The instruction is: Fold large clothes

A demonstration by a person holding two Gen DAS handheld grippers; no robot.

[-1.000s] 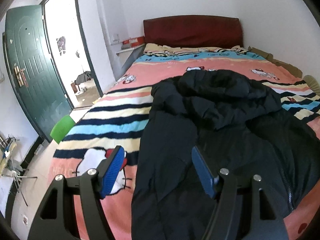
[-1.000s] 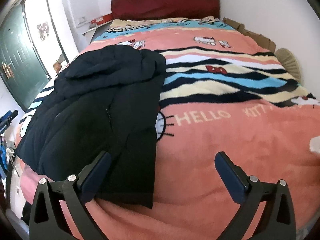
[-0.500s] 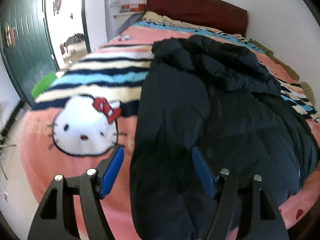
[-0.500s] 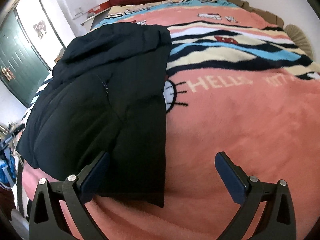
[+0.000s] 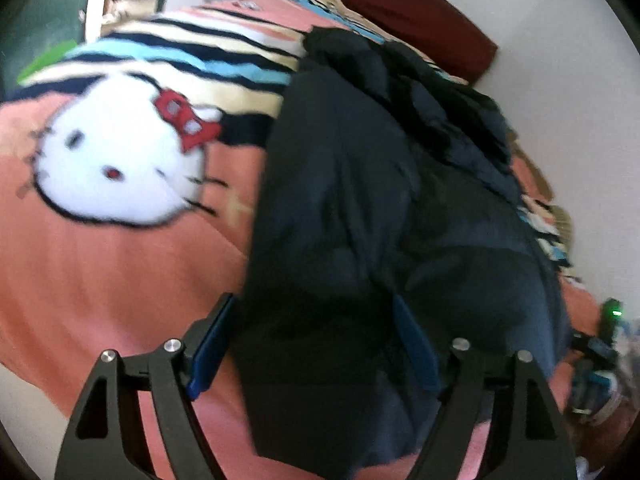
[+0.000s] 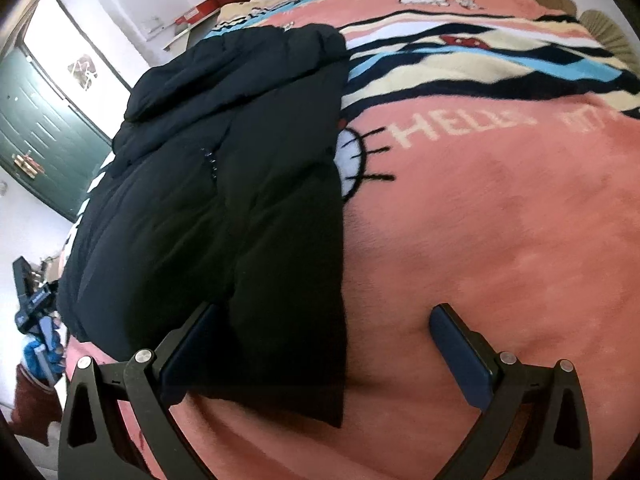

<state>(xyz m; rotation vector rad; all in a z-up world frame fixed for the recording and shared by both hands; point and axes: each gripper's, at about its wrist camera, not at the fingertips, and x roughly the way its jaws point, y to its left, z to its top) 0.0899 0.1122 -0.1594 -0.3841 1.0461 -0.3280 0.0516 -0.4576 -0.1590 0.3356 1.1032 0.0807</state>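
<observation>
The step in hand looks like the approach for the first grasp: both tools are poised over the near hem of the dark navy padded hooded jacket (image 5: 400,208), and no fold has been started. The jacket lies flat, front up, lengthwise on the bed covered by a pink fleece blanket with a white cartoon cat and blue, cream and black stripes (image 5: 100,264); its hood points toward the dark red headboard (image 5: 416,16) and its hem is at the near edge of the bed. The left hand-held gripper (image 5: 316,350) stands with its jaws wide apart, and they have just been opening further; the jacket's left bottom corner sits between its blue pads, but the pads do not visibly press on the cloth, though motion blur makes contact hard to rule out. The right hand-held gripper (image 6: 332,350) is also spread wide: its left finger (image 6: 192,344) is over the jacket's right bottom corner (image 6: 304,376) and its right finger over bare blanket, so it straddles the jacket's side edge without gripping anything. The next move probably calls for lowering both tools onto the hem corners, closing on enough of the thick padding to hold, then lifting evenly; slippery, bulky fabric may slide out of a shallow pinch.
</observation>
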